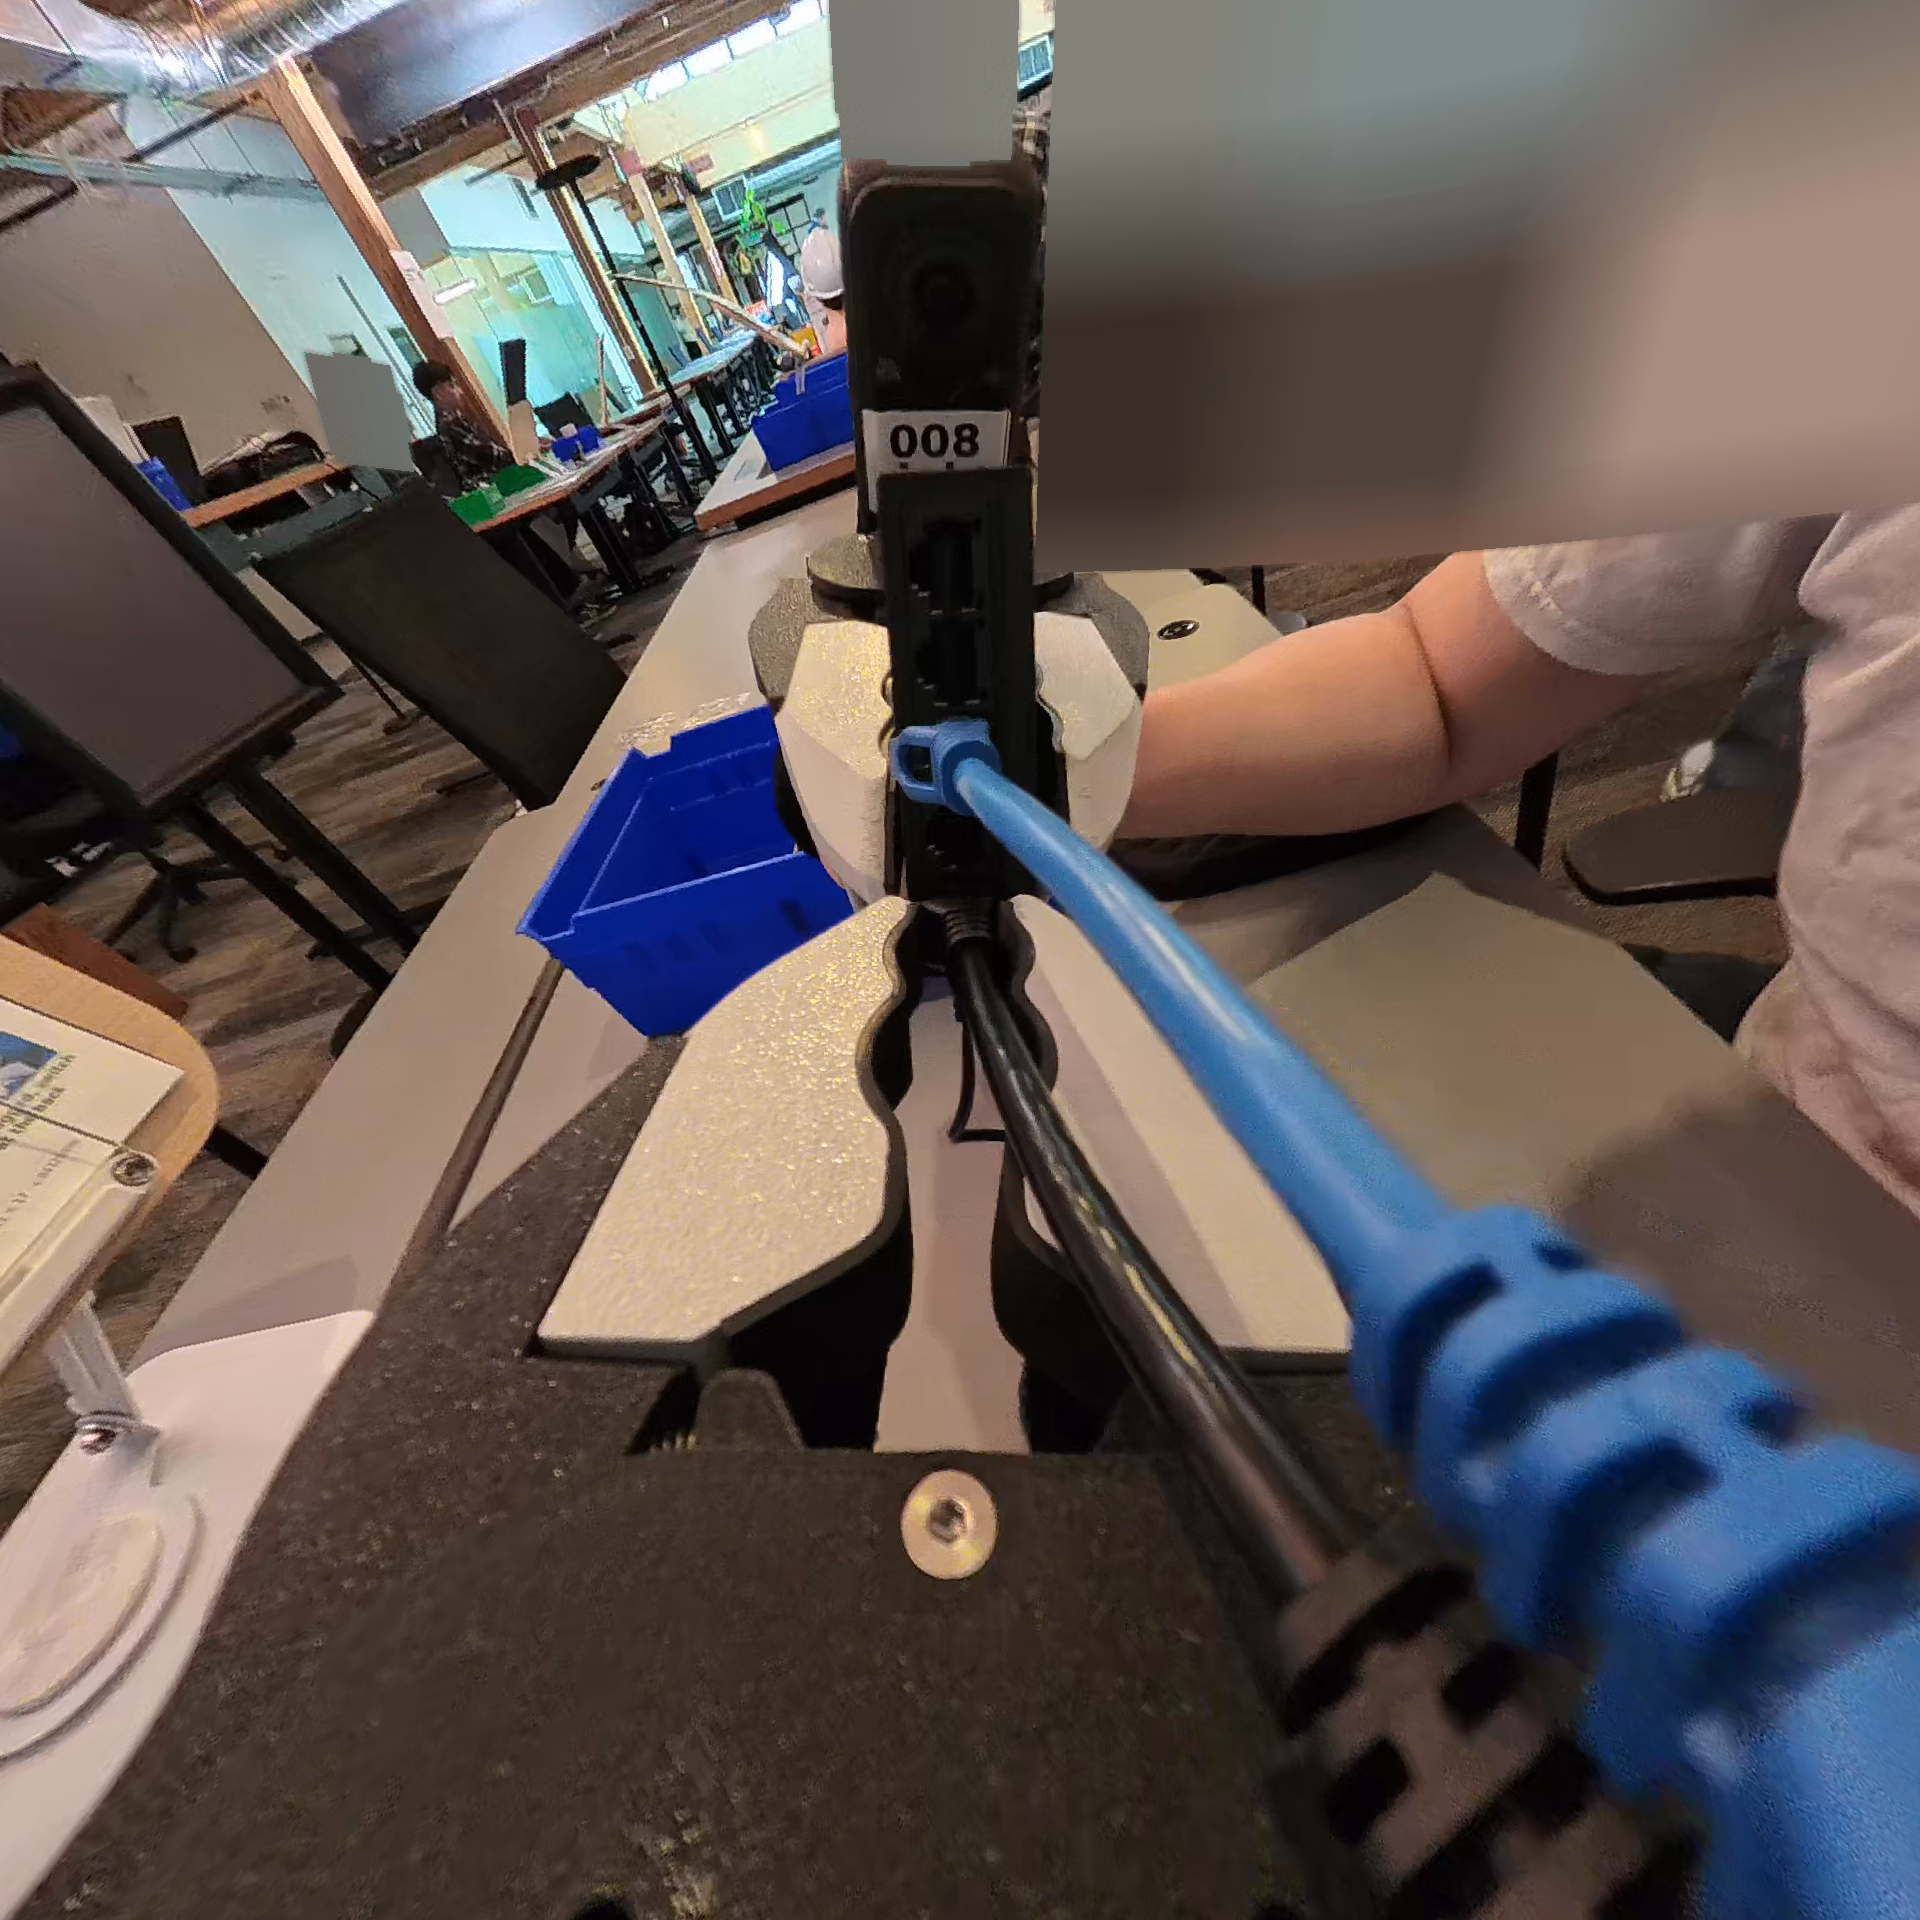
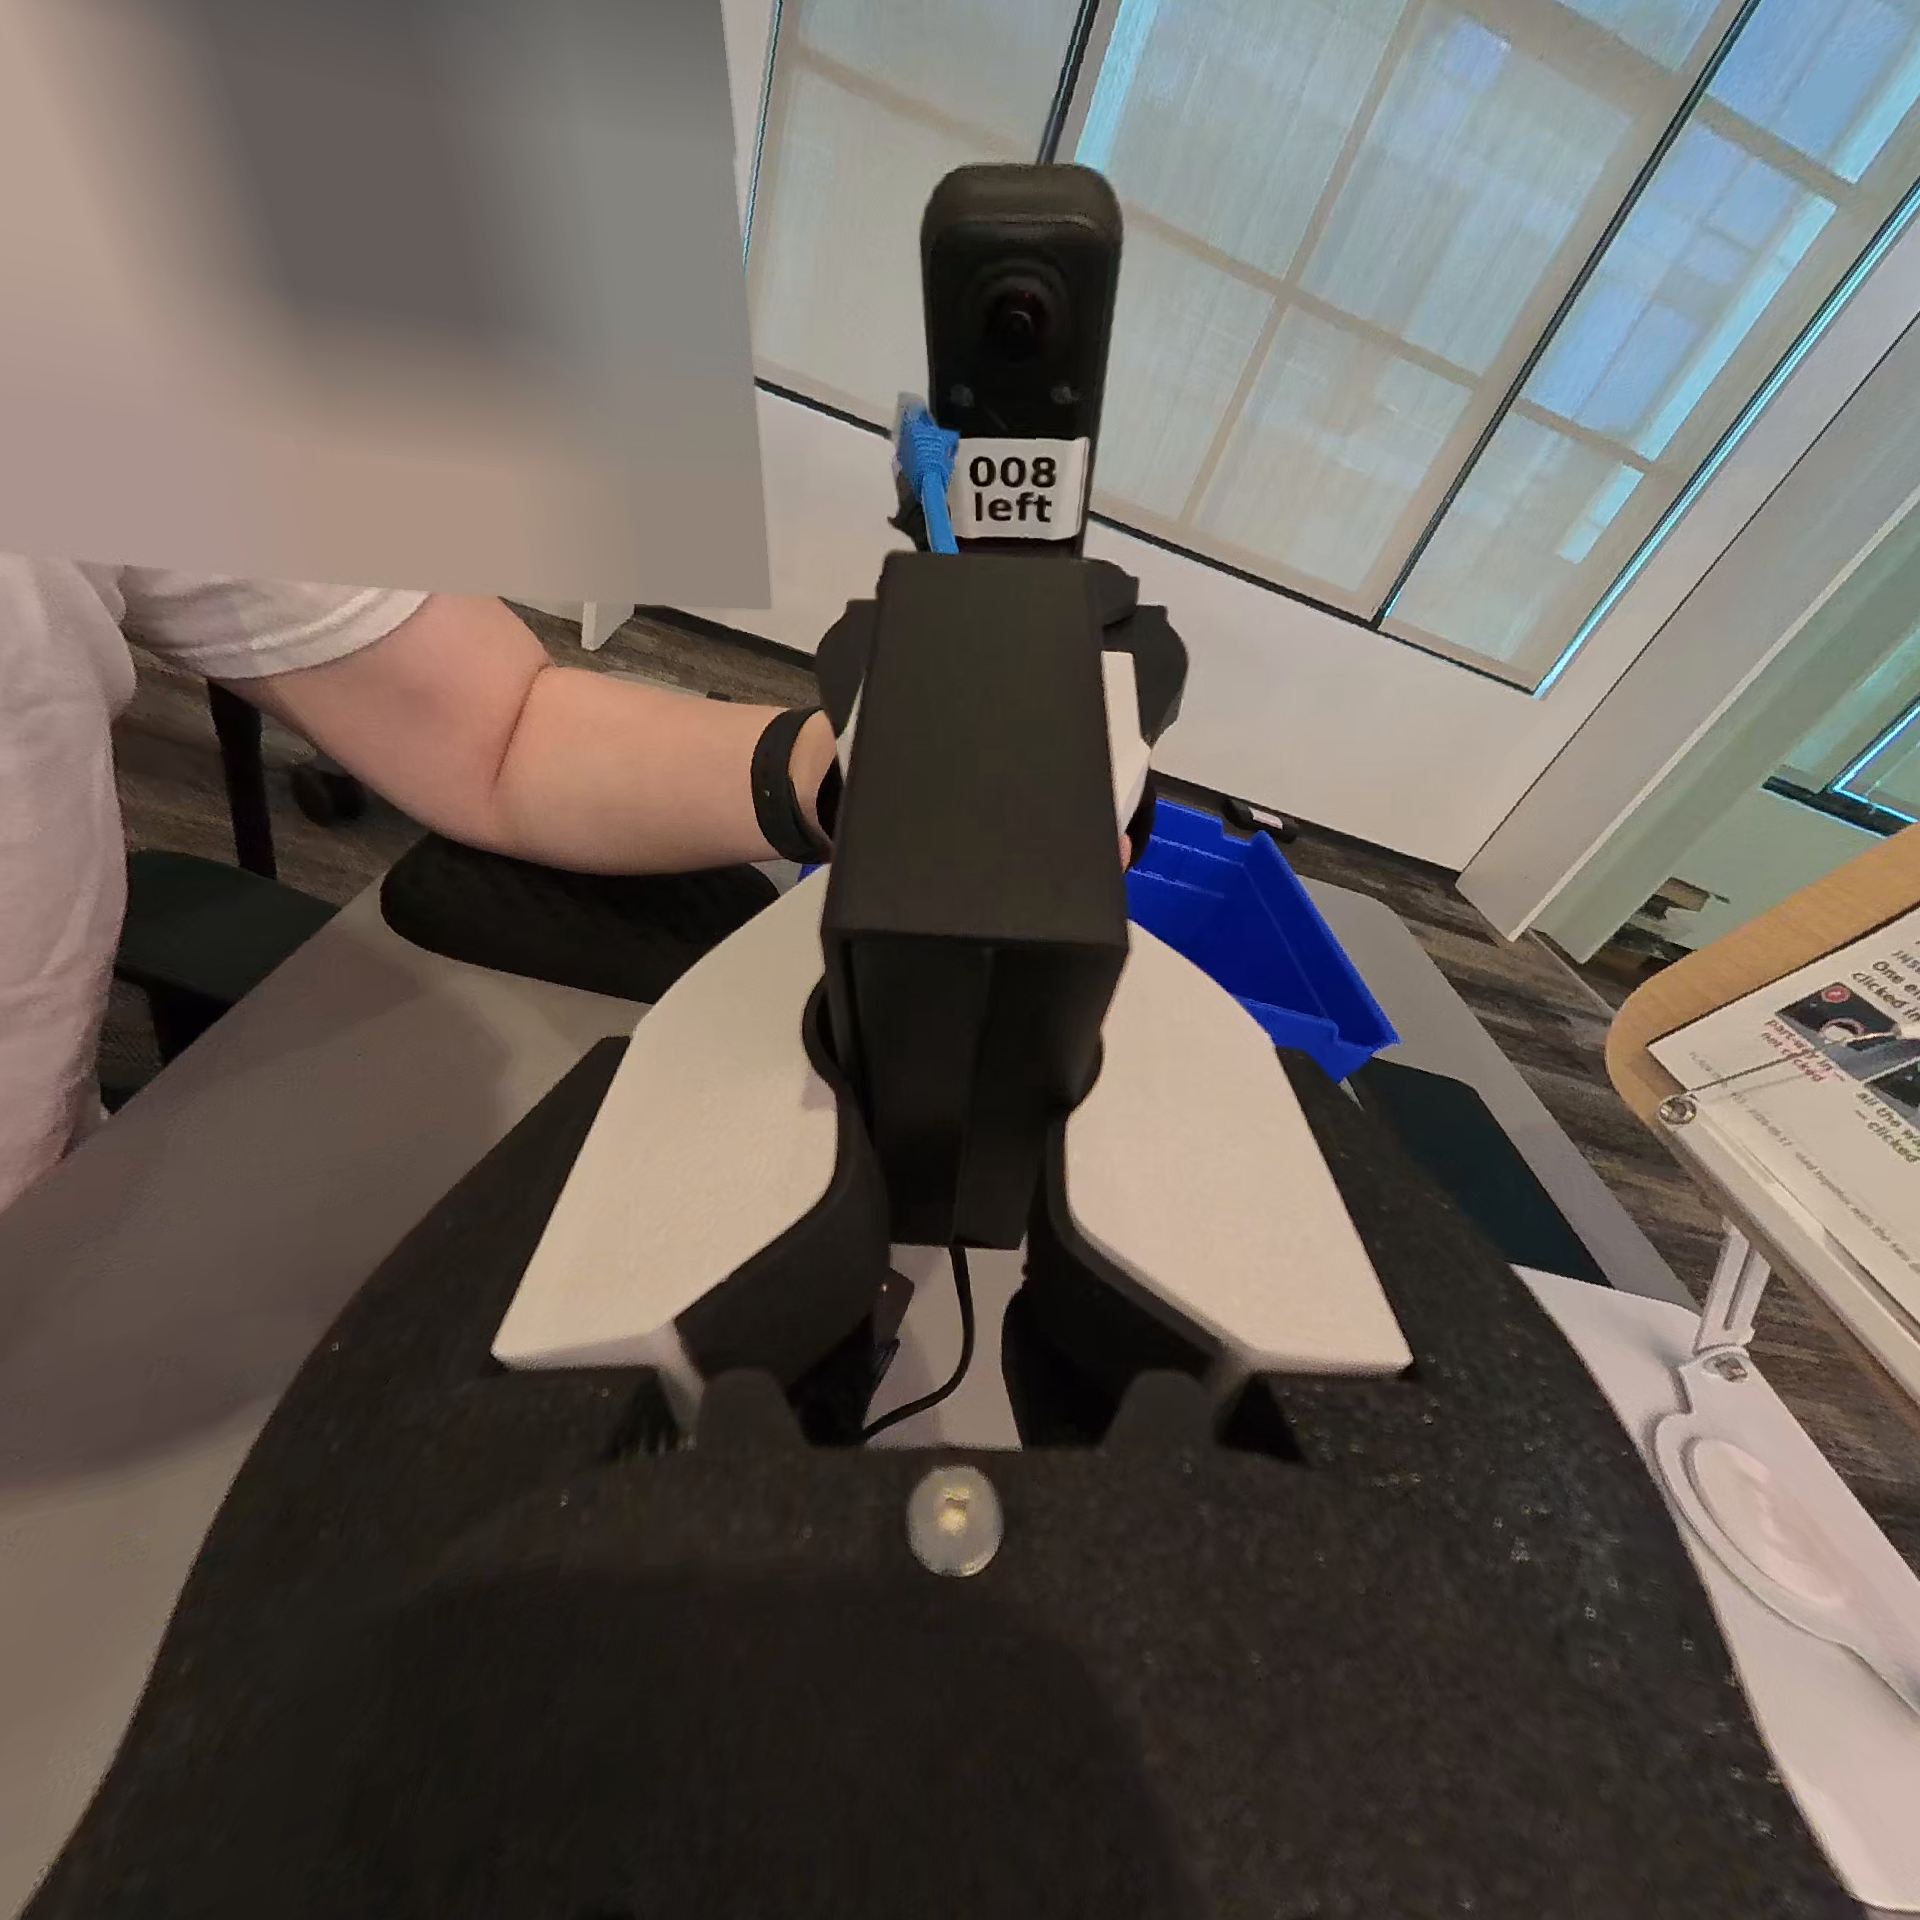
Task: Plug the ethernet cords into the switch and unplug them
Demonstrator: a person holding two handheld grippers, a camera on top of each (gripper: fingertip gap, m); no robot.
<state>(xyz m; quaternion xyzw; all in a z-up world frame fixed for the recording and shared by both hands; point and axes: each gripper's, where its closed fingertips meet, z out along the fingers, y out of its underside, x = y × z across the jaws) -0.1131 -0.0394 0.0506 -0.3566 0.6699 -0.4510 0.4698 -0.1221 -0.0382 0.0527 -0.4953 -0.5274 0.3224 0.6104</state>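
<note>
My right gripper (image 2: 971,987) is shut on the black switch (image 2: 977,790) and holds it upright above the table. In the left wrist view the switch (image 1: 961,623) faces me with its ports in a column, the right gripper's white fingers (image 1: 831,769) on both sides. A blue ethernet cord (image 1: 1143,935) is plugged into a middle port; its free end lies blurred close to the camera and shows in the right wrist view (image 2: 923,447). My left gripper (image 1: 961,925) is shut on the plug of a black ethernet cord (image 1: 1049,1122) at the switch's lowest port.
A blue bin (image 1: 675,883) stands on the grey table (image 1: 1455,1039) just behind the switch; it also shows in the right wrist view (image 2: 1247,935). A person's arm (image 1: 1351,707) reaches in. An instruction sheet on a stand (image 2: 1818,1091) is at the side.
</note>
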